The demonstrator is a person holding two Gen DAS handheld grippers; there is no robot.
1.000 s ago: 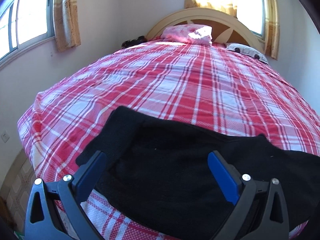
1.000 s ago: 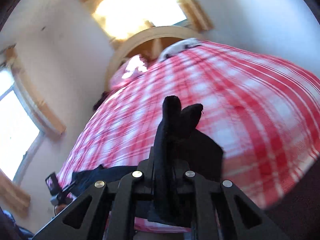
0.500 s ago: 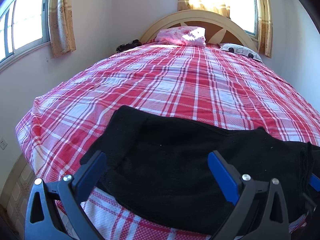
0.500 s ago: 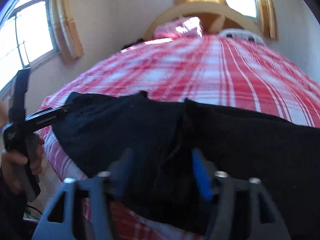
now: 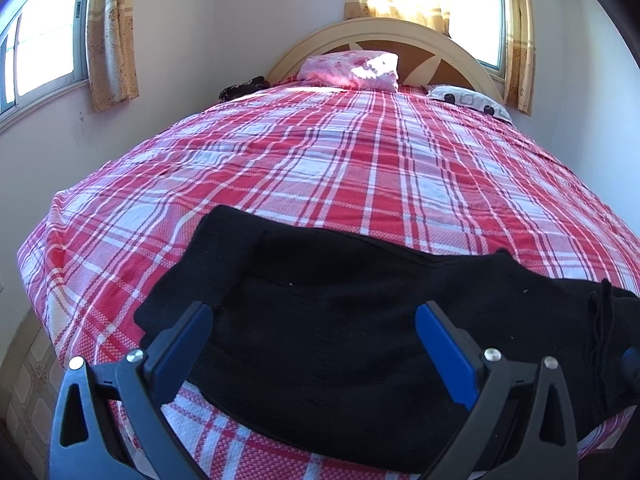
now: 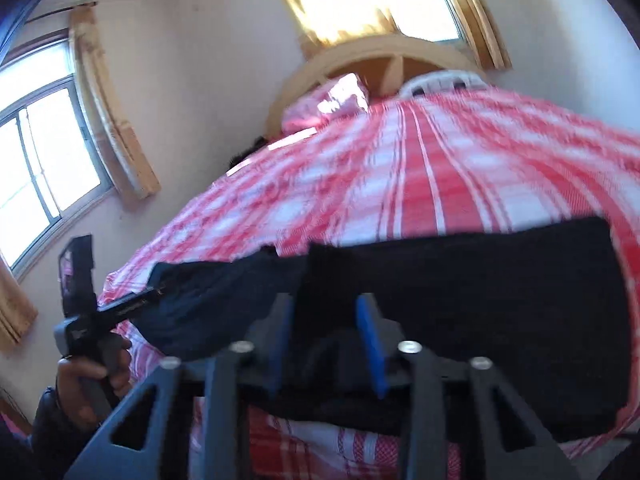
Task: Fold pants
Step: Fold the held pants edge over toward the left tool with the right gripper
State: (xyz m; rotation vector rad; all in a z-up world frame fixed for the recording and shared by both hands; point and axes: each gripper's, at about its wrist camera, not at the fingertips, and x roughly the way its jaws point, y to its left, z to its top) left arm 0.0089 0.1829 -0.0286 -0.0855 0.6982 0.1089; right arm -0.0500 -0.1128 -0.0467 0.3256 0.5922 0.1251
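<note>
Black pants (image 5: 340, 320) lie folded across the near edge of a bed with a red plaid sheet (image 5: 320, 168). My left gripper (image 5: 312, 332) is open, hovering just above the left part of the pants. In the right wrist view the pants (image 6: 460, 280) fill the foreground and my right gripper (image 6: 326, 328) is partly open, its blue pads either side of a fold of black cloth, not clamped. The left gripper (image 6: 132, 304) also shows there at the left, held by a hand.
A pink pillow (image 5: 352, 70) and a patterned pillow (image 5: 468, 100) lie by the curved headboard (image 5: 384, 36). Walls and curtained windows close in on the left and back. The bed's near left corner drops to a tiled floor (image 5: 24, 380).
My right gripper carried the pants leg up and over to the left, laid it down and opened. My left gripper stayed open and drew back slightly.
</note>
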